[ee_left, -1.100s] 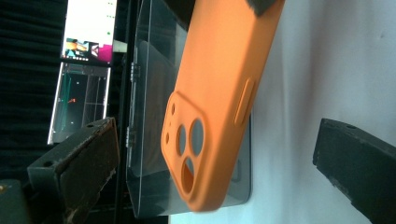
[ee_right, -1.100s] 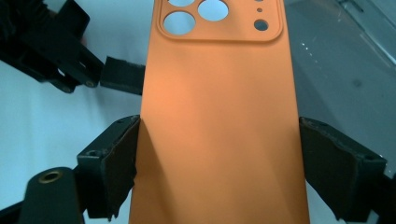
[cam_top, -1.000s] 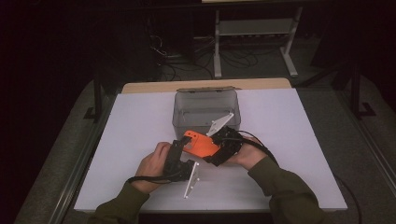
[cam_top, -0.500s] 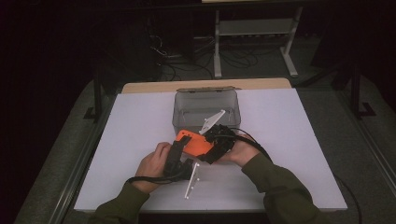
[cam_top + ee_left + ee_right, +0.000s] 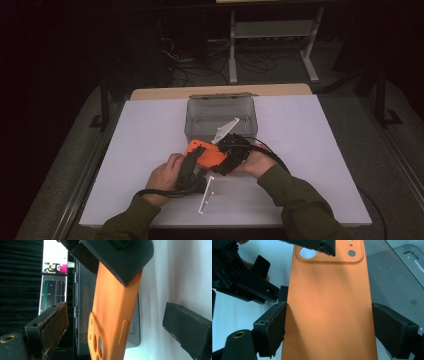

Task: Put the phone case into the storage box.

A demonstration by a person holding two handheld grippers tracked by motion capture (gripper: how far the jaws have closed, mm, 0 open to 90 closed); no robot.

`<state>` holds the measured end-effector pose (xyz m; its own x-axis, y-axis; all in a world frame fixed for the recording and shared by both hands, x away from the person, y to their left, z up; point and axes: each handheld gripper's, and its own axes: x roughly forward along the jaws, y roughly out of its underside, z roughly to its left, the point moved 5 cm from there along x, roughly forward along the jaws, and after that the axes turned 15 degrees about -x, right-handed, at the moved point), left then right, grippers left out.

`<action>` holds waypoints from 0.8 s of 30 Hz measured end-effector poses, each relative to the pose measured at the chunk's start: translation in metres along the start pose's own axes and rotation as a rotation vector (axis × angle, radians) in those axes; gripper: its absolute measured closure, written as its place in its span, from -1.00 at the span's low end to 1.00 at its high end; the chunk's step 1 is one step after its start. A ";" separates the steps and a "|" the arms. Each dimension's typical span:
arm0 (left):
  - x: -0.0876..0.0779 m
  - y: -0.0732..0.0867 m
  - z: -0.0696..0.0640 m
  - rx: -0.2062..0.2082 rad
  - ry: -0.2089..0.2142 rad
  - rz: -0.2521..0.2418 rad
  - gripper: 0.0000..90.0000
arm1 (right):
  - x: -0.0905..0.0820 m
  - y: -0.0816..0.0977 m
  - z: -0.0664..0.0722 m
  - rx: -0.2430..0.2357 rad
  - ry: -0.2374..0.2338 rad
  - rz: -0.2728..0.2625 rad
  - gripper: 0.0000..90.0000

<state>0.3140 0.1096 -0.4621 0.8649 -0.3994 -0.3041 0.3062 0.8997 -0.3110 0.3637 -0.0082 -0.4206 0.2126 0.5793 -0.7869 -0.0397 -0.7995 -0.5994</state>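
Right gripper view is showing the right gripper clamping its fingers on the edges of the orange phone case. The left gripper is closing its fingers, which are standing apart around the case without touching. The case is hovering over the desk, at six o'clock from the clear box.

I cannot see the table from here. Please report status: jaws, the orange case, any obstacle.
Right gripper shut on orange phone case. Left gripper open around its camera end, jaws just closing. Clear box behind; nothing blocking.
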 end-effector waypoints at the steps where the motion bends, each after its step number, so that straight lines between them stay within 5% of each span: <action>1: 0.000 0.000 0.000 0.000 -0.002 -0.003 -0.87 | 0.000 0.000 0.000 0.002 -0.001 0.001 -0.65; 24: -0.002 -0.003 -0.003 0.061 -0.048 -0.019 -0.37 | 0.000 -0.001 0.001 0.009 -0.007 -0.003 -0.65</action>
<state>0.3103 0.1074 -0.4629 0.8763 -0.4089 -0.2548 0.3451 0.9017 -0.2604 0.3627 -0.0073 -0.4208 0.2062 0.5829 -0.7859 -0.0477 -0.7962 -0.6031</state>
